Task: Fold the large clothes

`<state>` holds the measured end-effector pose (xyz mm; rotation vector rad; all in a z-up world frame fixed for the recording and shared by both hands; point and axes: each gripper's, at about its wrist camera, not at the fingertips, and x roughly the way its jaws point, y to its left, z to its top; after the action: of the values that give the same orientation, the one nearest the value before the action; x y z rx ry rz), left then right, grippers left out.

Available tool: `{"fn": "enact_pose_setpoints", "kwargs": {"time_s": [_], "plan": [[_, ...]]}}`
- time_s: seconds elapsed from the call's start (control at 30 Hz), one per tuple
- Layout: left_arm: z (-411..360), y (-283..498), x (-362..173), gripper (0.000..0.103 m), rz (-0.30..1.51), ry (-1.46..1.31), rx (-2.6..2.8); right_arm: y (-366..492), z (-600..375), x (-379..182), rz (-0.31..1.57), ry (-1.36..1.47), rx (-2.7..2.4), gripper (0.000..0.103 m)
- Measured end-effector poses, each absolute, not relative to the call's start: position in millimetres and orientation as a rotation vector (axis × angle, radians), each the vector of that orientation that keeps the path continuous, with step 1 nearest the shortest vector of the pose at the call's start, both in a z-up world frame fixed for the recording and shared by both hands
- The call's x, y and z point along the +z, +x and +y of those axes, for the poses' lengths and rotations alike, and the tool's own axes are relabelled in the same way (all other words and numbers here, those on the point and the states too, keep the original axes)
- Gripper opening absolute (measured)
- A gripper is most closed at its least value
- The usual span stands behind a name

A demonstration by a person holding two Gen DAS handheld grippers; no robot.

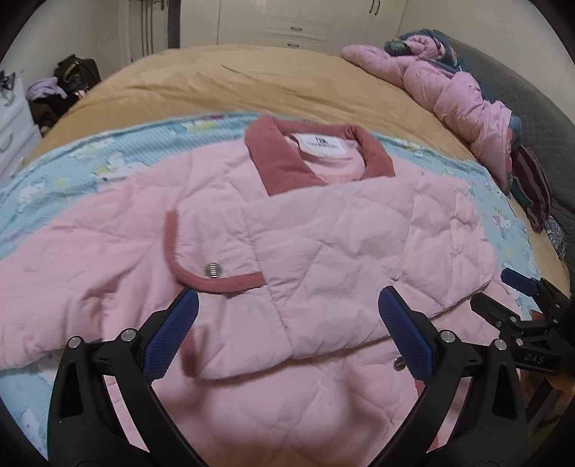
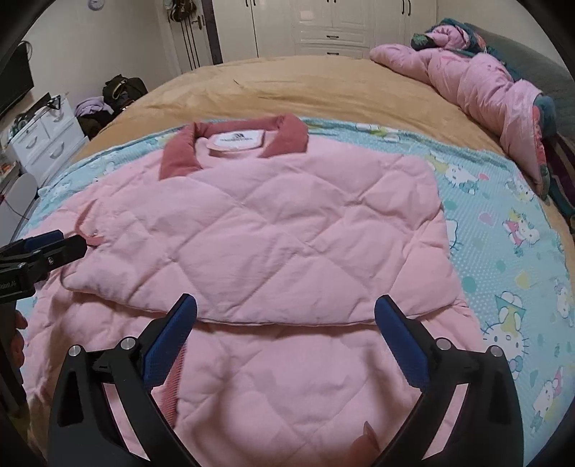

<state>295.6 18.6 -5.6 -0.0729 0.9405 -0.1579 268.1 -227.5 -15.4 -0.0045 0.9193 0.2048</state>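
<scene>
A pink quilted jacket (image 1: 323,230) with a dark pink collar (image 1: 316,154) lies flat on a blue cartoon-print blanket (image 1: 72,165); its right side is folded over the front. It also shows in the right wrist view (image 2: 273,230). My left gripper (image 1: 287,305) is open and empty, hovering over the jacket's lower front near a snap button (image 1: 212,270). My right gripper (image 2: 285,312) is open and empty above the folded edge. The right gripper also shows at the right of the left wrist view (image 1: 517,287), and the left gripper at the left of the right wrist view (image 2: 54,244).
The blanket (image 2: 503,222) lies on a tan bedspread (image 2: 323,86). A crumpled pink duvet (image 2: 478,82) lies at the far right by a dark headboard (image 1: 532,107). White drawers (image 2: 46,140), bags (image 2: 122,89) and wardrobes (image 2: 330,25) stand beyond the bed.
</scene>
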Motion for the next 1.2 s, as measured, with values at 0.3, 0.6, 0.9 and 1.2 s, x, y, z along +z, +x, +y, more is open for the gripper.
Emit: {"fn": "enact_pose_setpoints", "kwargs": {"time_s": [0.3, 0.6, 0.9, 1.2], "plan": [[45.9, 265.1, 18.8, 0.094, 0.894, -0.139, -0.121, 244.1, -202.4, 16.7, 0.868, 0.004, 0.272, 0.099], [88.0, 234.9, 41.8, 0.094, 0.823, -0.165, -0.028, 223.9, -170.9, 43.0, 0.816, -0.031, 0.312, 0.099], [133.0, 207.2, 56.8, 0.094, 0.777, -0.201, 0.049, 209.2, -135.7, 63.5, 0.77, -0.079, 0.353, 0.099], [178.9, 181.8, 65.7, 0.094, 0.742, -0.249, 0.118, 198.3, -95.9, 80.2, 0.724, -0.131, 0.39, 0.099]]}}
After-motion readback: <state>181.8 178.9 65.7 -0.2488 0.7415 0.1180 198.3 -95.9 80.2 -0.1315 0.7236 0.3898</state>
